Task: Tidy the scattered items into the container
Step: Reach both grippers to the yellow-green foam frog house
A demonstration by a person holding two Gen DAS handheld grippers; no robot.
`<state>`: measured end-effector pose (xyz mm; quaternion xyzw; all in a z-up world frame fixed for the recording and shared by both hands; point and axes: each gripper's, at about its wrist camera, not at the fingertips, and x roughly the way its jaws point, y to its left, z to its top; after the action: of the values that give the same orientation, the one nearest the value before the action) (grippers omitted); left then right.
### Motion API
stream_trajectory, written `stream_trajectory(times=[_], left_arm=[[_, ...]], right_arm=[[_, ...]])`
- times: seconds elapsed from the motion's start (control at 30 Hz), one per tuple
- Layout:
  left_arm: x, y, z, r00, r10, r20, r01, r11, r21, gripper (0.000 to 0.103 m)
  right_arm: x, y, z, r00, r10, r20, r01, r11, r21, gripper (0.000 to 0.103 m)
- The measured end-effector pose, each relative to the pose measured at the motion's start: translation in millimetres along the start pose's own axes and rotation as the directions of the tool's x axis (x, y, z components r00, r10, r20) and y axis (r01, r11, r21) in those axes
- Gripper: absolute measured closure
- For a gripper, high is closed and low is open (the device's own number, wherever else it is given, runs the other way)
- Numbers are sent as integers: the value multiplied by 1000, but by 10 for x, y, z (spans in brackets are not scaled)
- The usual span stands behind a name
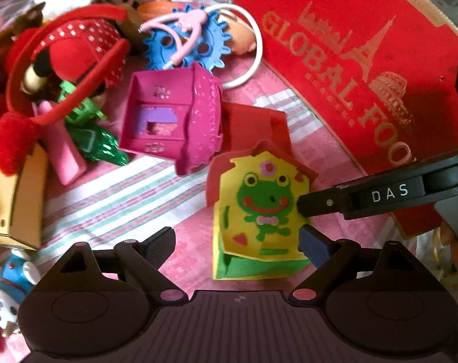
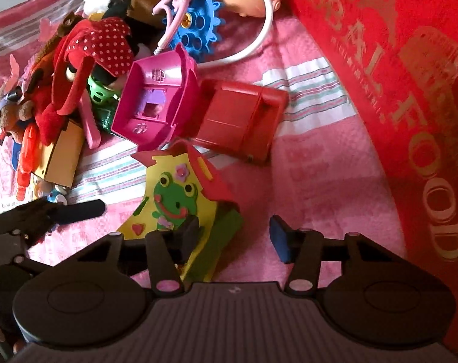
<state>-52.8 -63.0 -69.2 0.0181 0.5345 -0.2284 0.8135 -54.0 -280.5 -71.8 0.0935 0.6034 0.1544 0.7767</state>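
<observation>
Red box [image 1: 350,69], the container, fills the right side of both views, on the pink cloth [image 2: 319,166]. Toy pile [image 1: 62,69] lies to its left, well apart. Between them, near the box, sits the foam frog house [image 1: 259,211], the thing I am after. I judge the step as pick-up: my right gripper [image 2: 235,236] straddles its green edge, jaws part-way apart, one pad at the frog face, not yet clamped. My left gripper [image 1: 238,242] is spread wide around it, gripping nothing. Next I must close the right jaws firmly on the soft foam, then lift toward the box.
</observation>
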Motion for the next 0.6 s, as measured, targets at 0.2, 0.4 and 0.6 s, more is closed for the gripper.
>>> stream_trajectory(times=[0.2,0.4,0.6], left_arm=[[69,-19,-56,999,-35,-17,34,999,-19,29],[19,45,-56,999,-54,-4,54,995,-79,32],[22,-5,-21,998,-61,6,61,996,-68,31]], right_arm=[[51,36,50,1000,17,-10,-17,1000,-20,49],[70,48,113,999,50,-18,-50,999,-2,49],[60,208,175,997,83,3,-83,995,-61,54]])
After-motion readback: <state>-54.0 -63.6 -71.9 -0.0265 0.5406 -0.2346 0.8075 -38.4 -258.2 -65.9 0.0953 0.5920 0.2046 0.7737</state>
